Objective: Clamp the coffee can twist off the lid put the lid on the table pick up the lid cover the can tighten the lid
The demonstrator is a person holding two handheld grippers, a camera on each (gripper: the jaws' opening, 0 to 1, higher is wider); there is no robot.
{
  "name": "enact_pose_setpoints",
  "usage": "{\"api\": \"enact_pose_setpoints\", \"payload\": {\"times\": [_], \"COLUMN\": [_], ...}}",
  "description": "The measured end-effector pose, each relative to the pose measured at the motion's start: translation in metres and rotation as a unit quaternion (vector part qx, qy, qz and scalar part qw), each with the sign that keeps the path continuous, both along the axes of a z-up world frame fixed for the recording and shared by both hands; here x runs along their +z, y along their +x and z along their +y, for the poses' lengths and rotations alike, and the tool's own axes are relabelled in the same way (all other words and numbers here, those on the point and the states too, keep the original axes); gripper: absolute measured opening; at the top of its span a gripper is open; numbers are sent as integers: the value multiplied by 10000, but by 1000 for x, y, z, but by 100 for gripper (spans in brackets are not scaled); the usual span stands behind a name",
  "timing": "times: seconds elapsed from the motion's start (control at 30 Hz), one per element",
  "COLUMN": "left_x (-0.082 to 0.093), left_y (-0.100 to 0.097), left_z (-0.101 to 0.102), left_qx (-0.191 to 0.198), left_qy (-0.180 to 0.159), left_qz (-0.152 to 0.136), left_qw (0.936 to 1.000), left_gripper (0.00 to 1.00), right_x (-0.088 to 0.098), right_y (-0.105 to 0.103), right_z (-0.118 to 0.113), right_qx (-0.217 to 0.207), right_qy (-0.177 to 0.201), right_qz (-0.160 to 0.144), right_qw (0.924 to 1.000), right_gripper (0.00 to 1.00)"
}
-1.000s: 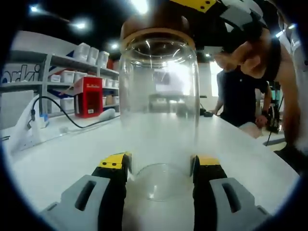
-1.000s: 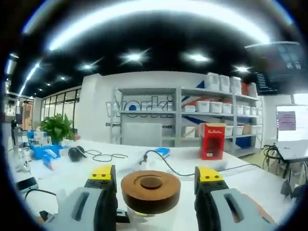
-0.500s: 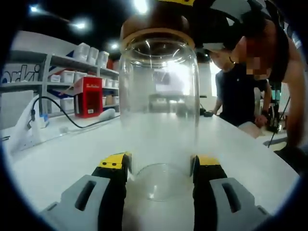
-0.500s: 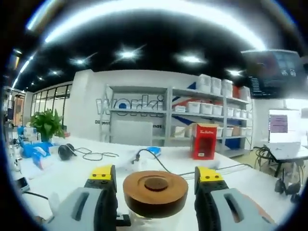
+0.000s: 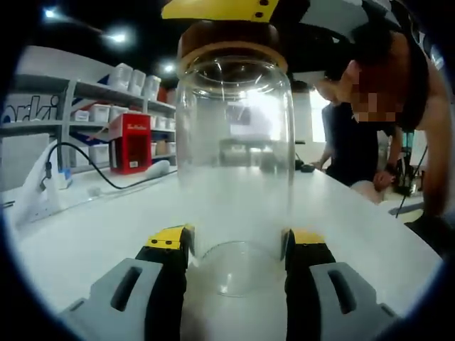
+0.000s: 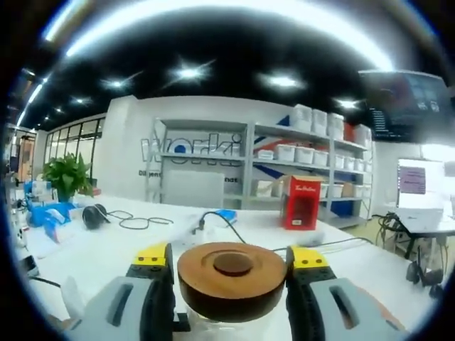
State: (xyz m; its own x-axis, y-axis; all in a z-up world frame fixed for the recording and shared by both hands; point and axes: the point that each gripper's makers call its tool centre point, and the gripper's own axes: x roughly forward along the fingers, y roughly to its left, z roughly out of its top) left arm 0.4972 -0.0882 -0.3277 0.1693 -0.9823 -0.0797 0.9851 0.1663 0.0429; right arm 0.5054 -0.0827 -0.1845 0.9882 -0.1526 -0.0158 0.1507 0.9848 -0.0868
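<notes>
- Setting: a workshop with a white table (image 5: 85, 234), metal shelving (image 6: 284, 170) carrying white bins, and strip lighting overhead.
- Left gripper view: the left gripper (image 5: 234, 249) is clamped on the base of the clear can (image 5: 234, 163), which stands upright on the table. The can has not shifted over the last second. The brown lid (image 5: 231, 39) sits on its mouth, and the right gripper's yellow tip has come down just above it. A person (image 5: 377, 106) leans in at right.
- Right gripper view: the right gripper (image 6: 232, 284) brackets the lid (image 6: 232, 278). The jaws now sit tight against its rim, closer than a second ago, though a firm grip cannot be confirmed.
- Judgement: the lid looks about to be twisted.
- Writing: a wall sign reads roughly "worki"; the lettering on the red box (image 6: 301, 202) is too small to read.
</notes>
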Motion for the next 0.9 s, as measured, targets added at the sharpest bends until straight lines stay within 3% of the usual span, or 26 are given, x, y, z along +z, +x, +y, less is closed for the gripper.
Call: {"api": "enact_pose_setpoints", "payload": {"times": [0.37,0.53,0.9], "left_x": [0,0,0], "left_y": [-2,-1,-2], "left_z": [1,1,1], "left_qx": [3,3,1], "left_qy": [-1,1,2], "left_qz": [-7,-10,-12], "left_qw": [10000,10000,10000], "left_gripper": [46,46,46], "right_x": [-1,-2,-2], "right_y": [0,0,-1], "right_z": [-2,0,2], "right_qx": [-67,111,632], "right_qy": [40,-119,13], "right_qz": [-54,-30,-37], "right_qw": [10000,9999,9980], "right_gripper": [56,56,56]}}
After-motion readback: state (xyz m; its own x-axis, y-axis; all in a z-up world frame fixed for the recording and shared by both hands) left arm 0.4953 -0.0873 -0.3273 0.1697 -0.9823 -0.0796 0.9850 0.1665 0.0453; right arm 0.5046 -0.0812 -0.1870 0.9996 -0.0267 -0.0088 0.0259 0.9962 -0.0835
